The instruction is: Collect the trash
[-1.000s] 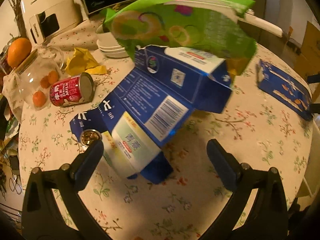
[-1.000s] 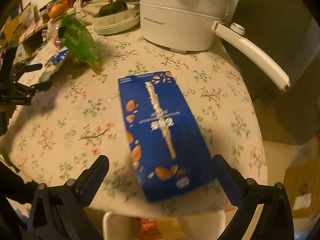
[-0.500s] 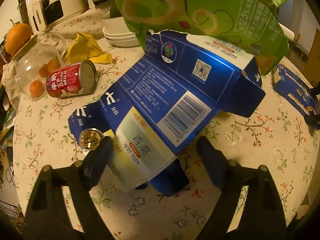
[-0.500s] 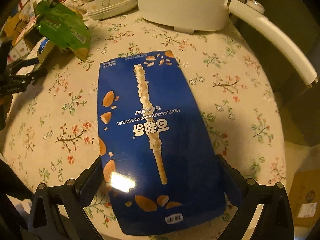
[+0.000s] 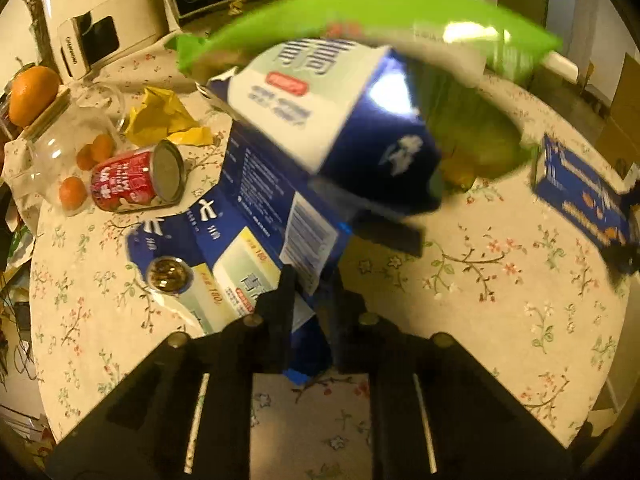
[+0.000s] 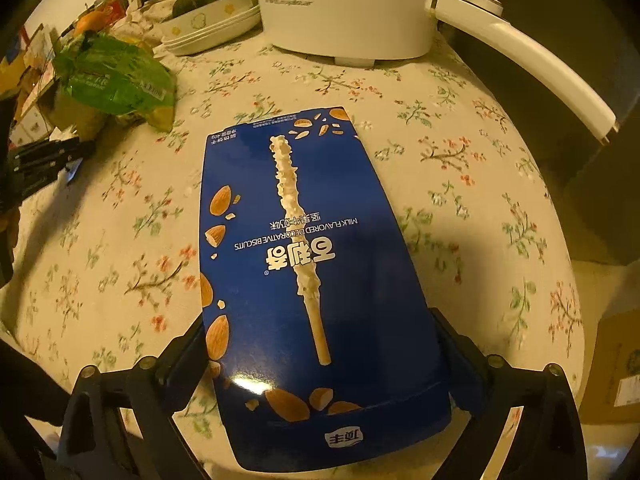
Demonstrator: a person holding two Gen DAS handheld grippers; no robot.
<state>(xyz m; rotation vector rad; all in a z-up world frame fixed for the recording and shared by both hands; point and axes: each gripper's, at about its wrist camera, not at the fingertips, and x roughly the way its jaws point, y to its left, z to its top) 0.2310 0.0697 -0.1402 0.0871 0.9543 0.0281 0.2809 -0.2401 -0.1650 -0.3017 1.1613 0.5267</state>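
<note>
Pinching one torn blue carton (image 5: 280, 208), your left gripper (image 5: 310, 292) has its fingers clenched; your right gripper (image 6: 320, 344) fingers straddle one blue biscuit box (image 6: 308, 264) lying on the surface (image 6: 480, 216), grip unclear.

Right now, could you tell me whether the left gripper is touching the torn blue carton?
Touching. The left wrist view shows the left gripper with both fingers closed on the torn blue carton's lower edge.

Between your left fingers (image 5: 282, 300) sits the carton's (image 5: 280, 200) flap; a can (image 5: 136, 178) lies left of them. Your right fingers (image 6: 182, 354) flank the biscuit box (image 6: 312, 280), pot (image 6: 344, 8) beyond.
</note>
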